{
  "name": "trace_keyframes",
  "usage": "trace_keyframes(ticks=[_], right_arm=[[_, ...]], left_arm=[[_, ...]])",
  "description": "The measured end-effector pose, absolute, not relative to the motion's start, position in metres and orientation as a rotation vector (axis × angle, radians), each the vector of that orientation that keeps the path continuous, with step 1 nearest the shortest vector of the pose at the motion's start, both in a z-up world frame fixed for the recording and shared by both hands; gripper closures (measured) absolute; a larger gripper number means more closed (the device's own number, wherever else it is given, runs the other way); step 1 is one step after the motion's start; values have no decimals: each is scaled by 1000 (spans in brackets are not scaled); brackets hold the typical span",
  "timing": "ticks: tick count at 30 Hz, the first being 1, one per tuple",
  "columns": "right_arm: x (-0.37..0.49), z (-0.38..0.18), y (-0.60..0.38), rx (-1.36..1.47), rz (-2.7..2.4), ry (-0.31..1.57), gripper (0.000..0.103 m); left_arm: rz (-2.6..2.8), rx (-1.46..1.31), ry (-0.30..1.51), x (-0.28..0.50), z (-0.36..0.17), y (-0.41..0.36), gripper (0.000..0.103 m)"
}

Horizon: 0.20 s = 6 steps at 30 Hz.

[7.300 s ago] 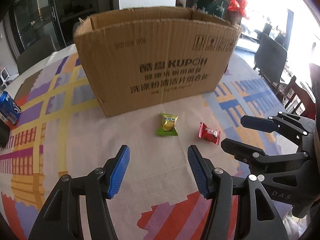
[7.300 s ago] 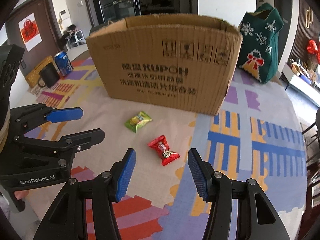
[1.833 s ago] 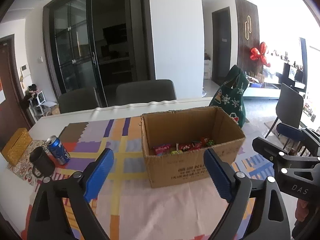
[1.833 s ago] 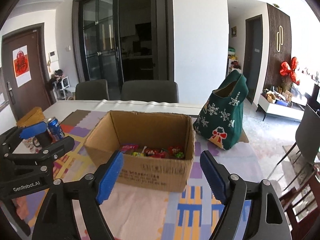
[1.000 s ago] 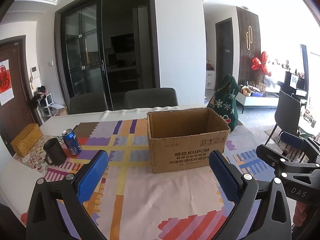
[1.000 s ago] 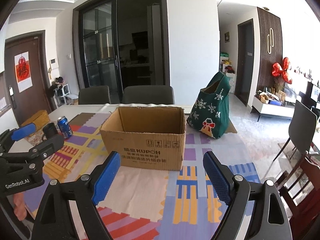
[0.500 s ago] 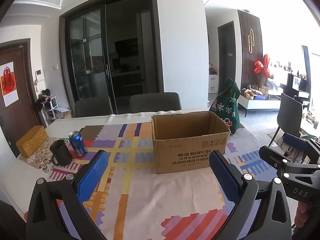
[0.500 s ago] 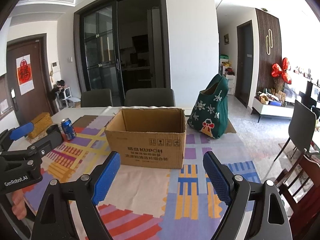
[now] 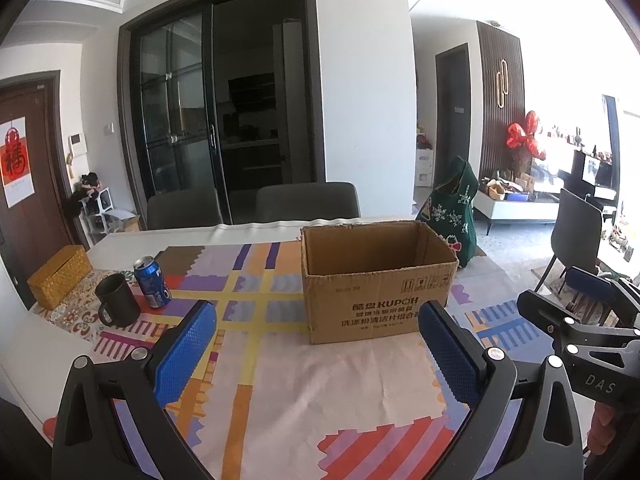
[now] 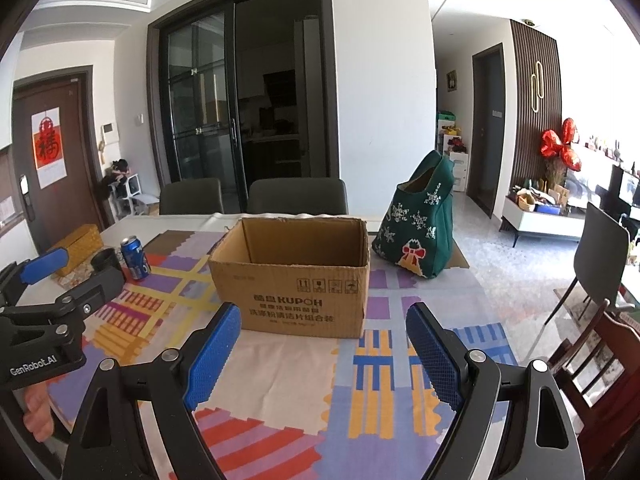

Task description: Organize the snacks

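Writing: the box (image 9: 378,292) front reads "KUPOH" amid Chinese characters, with a row of handling symbols above; the left gripper (image 9: 316,354) body reads "GenRobot.AI" in the right wrist view, and the right gripper (image 10: 322,350) body reads "DAS" in the left wrist view; a red paper with a Chinese character hangs on the door (image 10: 60,184).
Counts: one box, one blue can (image 9: 152,283), one black mug (image 9: 117,300), one woven yellow case (image 9: 60,276), one green bag (image 10: 420,226) with snowflakes and a red bow, two grey chairs (image 10: 296,196) behind the table (image 9: 52,356).
Box: stands upright on the patterned cloth (image 9: 280,392), top open, at mid-table, ahead of both grippers; long axis runs left to right across the views, printed side facing the cameras; its contents cannot be seen from this angle.
Snacks: hidden below the box rim, if any are inside.
Left gripper: jaws spread wide, nothing between the blue pads (image 9: 184,354).
Right gripper: jaws spread wide, nothing between them.
Can and mug: side by side at the table's left, well apart from the box.
Bag: upright just right of the box.
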State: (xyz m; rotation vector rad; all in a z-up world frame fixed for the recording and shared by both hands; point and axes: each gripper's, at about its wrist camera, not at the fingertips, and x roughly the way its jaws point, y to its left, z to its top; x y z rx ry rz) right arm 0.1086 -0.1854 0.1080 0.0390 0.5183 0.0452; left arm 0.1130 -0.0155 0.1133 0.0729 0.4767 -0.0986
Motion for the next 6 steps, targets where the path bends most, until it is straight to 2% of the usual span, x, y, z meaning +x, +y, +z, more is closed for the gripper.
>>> trace_keyframes(ticks=[6], right_arm=[[110,107,-185,33,45,528,18]], left_arm=[[-98,73,484,115,111,-15,0]])
